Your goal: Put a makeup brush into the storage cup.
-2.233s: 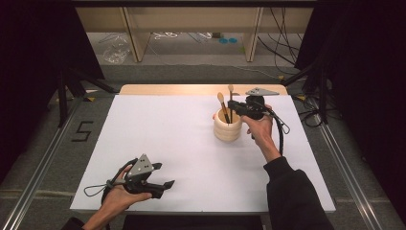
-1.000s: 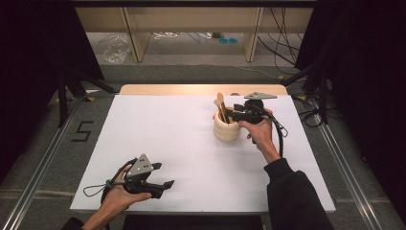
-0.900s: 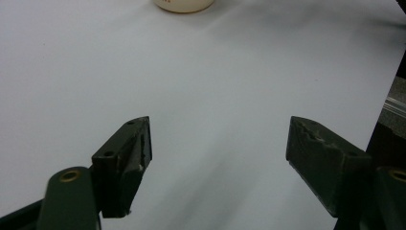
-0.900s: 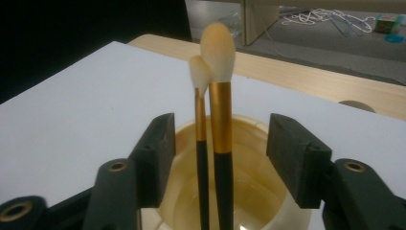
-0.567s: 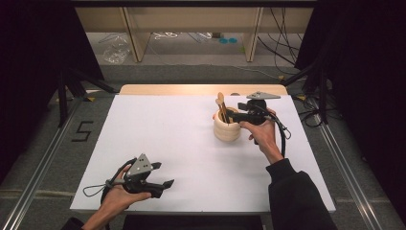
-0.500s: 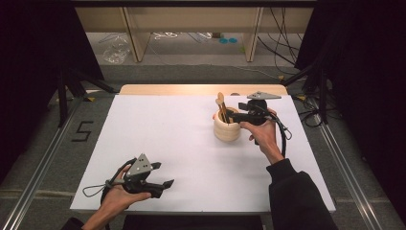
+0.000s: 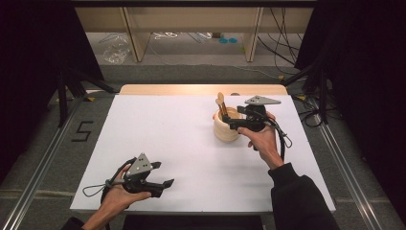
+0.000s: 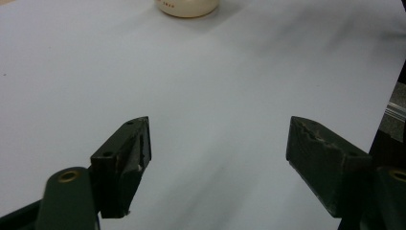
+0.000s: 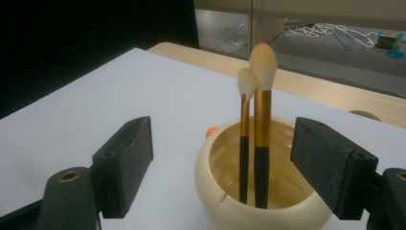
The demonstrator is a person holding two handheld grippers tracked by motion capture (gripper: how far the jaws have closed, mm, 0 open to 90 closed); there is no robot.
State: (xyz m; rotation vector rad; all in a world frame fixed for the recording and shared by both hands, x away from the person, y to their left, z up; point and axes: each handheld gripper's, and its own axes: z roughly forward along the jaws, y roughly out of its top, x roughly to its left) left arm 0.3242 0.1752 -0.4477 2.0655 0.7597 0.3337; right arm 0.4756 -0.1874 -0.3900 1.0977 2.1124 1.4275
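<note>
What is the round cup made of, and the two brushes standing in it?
The cream cup looks like glazed ceramic or glossy plastic: its inside shines and its wall is thick; which one is hard to tell. The two makeup brushes have glossy black handles, maybe painted wood or plastic, shiny gold bands that look like metal, and soft pale bristle tips that look fluffy.

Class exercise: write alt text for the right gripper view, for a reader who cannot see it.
Two makeup brushes with black and gold handles and pale bristle heads stand upright in a round cream holder on a white table. The right gripper frames them from below, its black jaws open and touching neither brush.
</note>
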